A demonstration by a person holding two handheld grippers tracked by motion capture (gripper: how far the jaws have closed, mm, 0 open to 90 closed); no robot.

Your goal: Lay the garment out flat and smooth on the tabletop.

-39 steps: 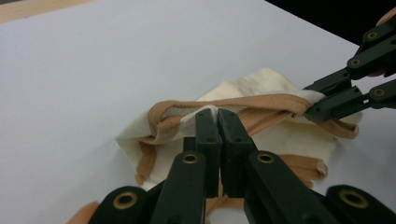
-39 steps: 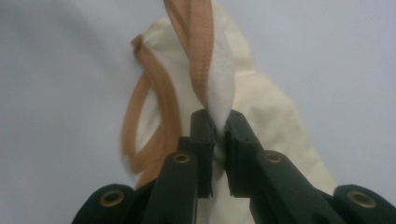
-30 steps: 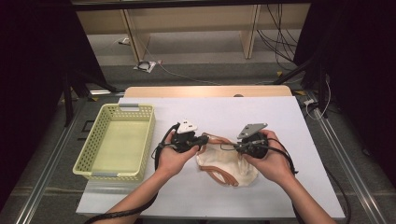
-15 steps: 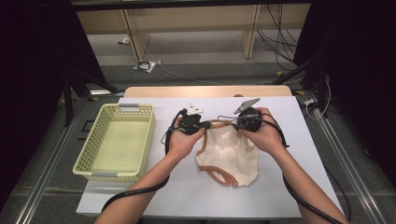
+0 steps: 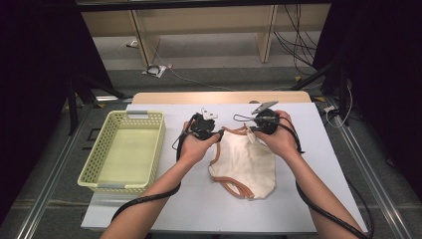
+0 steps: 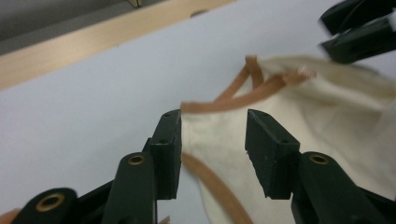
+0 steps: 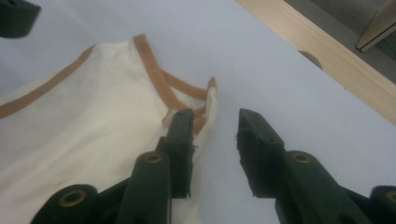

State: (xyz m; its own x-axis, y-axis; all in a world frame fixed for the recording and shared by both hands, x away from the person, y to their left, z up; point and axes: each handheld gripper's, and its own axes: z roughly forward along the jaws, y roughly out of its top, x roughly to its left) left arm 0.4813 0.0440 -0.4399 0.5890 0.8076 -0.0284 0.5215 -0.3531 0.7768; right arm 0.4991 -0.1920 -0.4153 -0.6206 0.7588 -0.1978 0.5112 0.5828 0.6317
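Cream cotton with tan binding: a small top (image 5: 244, 159) lies flat on the white desk (image 5: 328, 164), between the two hands and right of the yellow basket (image 5: 124, 149). A second ago it sat nearer the person in a looser heap, and both tools were clamped on its upper edge; since then the hands have carried that edge away from the person and the cloth has been drawn out smooth.

Both tools have just been opening. The left tool (image 6: 212, 135) stands part-wide, with the top's bound corner lying loose between its jaws and neither pad pressing on it. The right tool (image 7: 215, 128) is about as wide; its near jaw touches the strap end, and bare desk shows in the gap.

So the top looks released where it lies, its straps (image 5: 234, 130) at the far side. To me the spreading step seems done. I'd expect the next grip to fall elsewhere on the cloth, for a fold or a lift toward the basket.
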